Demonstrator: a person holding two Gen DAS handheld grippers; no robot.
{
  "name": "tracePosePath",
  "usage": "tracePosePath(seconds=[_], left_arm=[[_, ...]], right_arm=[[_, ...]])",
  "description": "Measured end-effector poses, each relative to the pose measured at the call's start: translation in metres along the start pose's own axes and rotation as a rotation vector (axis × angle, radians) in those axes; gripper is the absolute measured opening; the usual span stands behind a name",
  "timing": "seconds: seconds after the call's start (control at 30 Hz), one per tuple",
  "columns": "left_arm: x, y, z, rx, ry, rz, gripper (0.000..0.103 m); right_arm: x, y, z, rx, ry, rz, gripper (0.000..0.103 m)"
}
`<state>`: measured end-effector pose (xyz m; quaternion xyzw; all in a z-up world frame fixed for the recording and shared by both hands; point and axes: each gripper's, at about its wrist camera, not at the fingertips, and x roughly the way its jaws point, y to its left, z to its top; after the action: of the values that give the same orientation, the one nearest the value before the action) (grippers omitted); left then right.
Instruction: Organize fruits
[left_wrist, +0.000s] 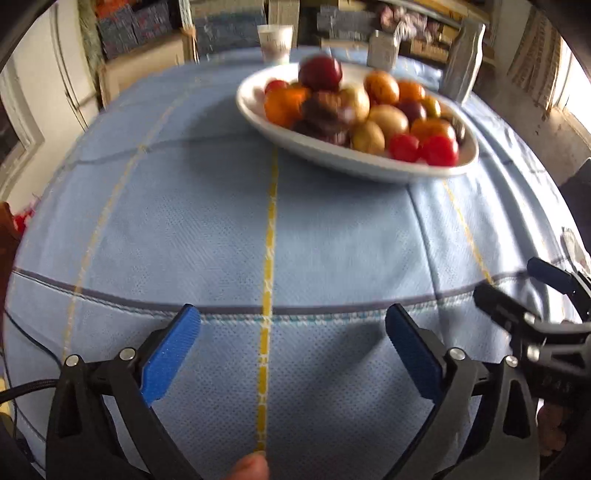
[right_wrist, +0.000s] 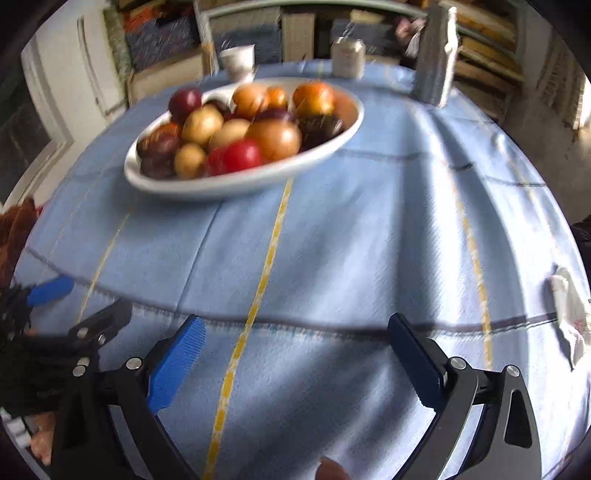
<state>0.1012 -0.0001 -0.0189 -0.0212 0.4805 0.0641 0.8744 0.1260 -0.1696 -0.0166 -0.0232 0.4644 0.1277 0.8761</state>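
Note:
A white oval bowl (left_wrist: 332, 157) heaped with several red, orange, yellow and dark purple fruits stands at the far side of a blue tablecloth; it also shows in the right wrist view (right_wrist: 236, 184). My left gripper (left_wrist: 293, 321) is open and empty, well short of the bowl, above the cloth. My right gripper (right_wrist: 297, 330) is open and empty too, also near the front of the table. Each gripper shows at the edge of the other's view: the right one (left_wrist: 517, 291) and the left one (right_wrist: 85, 306).
A white paper cup (left_wrist: 275, 42), a small grey container (left_wrist: 382, 50) and a tall grey object (right_wrist: 436, 55) stand behind the bowl. A crumpled white tissue (right_wrist: 570, 317) lies at the right table edge. Shelves and boxes fill the background.

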Motion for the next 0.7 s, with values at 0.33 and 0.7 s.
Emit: tracePosePath(seconds=[0.33,0.7], left_arm=[[-0.042,0.0,0.003,0.021,-0.206,-0.054,0.099],[-0.045,-0.002,-0.002,0.033,-0.249,-0.018,0.099]], right_arm=[[-0.033,0.008,0.007,-0.049,-0.223,-0.025,0.1],[-0.034,0.006,0.008,-0.068,-0.25,-0.048,0.1]])
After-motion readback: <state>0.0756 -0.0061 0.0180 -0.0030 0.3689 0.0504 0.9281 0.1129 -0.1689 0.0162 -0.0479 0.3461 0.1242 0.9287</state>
